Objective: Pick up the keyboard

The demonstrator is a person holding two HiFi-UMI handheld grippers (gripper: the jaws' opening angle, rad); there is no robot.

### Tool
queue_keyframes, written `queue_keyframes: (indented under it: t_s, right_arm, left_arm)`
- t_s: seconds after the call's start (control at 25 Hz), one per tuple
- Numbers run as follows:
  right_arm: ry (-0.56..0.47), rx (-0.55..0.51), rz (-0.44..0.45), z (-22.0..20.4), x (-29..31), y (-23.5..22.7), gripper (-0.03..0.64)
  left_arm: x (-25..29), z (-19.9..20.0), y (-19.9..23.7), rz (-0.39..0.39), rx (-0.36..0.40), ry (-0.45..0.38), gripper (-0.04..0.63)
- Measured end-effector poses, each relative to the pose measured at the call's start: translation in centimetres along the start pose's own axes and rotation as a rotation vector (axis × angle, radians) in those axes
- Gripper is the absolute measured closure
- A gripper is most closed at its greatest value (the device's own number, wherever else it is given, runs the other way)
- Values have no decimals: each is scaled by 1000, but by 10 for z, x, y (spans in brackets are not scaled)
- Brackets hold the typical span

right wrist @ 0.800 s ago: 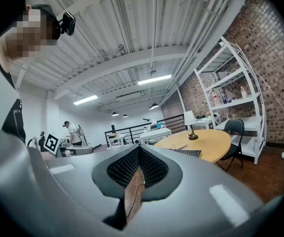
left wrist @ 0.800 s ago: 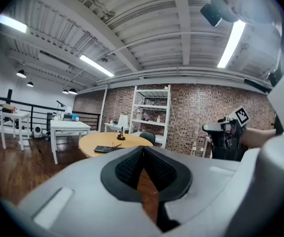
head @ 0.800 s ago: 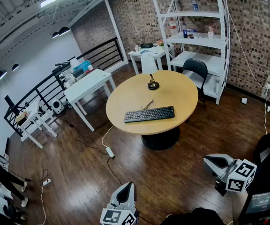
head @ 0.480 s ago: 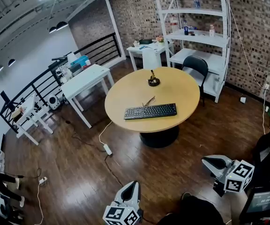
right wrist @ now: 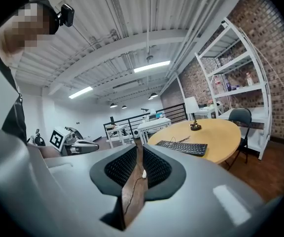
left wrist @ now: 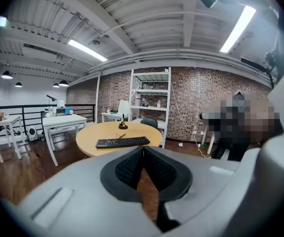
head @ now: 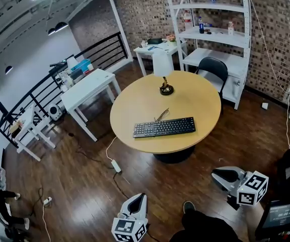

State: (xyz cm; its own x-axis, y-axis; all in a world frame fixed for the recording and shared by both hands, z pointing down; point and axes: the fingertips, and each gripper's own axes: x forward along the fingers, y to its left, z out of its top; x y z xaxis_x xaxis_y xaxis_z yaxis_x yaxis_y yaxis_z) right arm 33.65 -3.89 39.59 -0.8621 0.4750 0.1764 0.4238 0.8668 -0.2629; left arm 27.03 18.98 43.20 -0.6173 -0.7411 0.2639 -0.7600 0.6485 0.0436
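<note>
A flat black keyboard point(head: 164, 127), a round pale-tan wooden bench point(head: 140, 105), a dark brown plank floor point(head: 84, 185), a mottled red-brown brick wall point(head: 145, 9), a white metal shelf rack point(head: 213, 34).

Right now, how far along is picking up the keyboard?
Done: nothing yet. The keyboard lies flat on the round table, untouched. In hand: only the approach. The left gripper, shut and empty, and the right gripper, a slit open and empty, hang over the floor, well short of the table. Left: reach the table, open the jaws, grip the keyboard and lift it.
</note>
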Motion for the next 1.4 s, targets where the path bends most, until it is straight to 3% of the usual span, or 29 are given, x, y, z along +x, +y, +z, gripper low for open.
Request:
queue_keyframes:
  t_s: [0.28, 0.52, 0.76, 1.12, 1.4]
  right_arm:
    - [18, 39, 32, 28, 77, -80, 560]
    - [28, 64, 48, 45, 113, -126, 557]
    - [34, 70, 55, 50, 156, -142, 557]
    - [7, 122, -42, 53, 238, -153, 554]
    - [-47, 217, -166, 56, 313, -156, 548]
  left_arm:
    - [103, 34, 52, -47, 136, 99, 557]
    - [161, 61, 73, -82, 100, 92, 538]
    - [198, 60, 109, -105, 87, 106, 538]
    - [262, 69, 175, -307, 144, 123, 525]
    - [315, 75, 240, -499, 243, 170, 523]
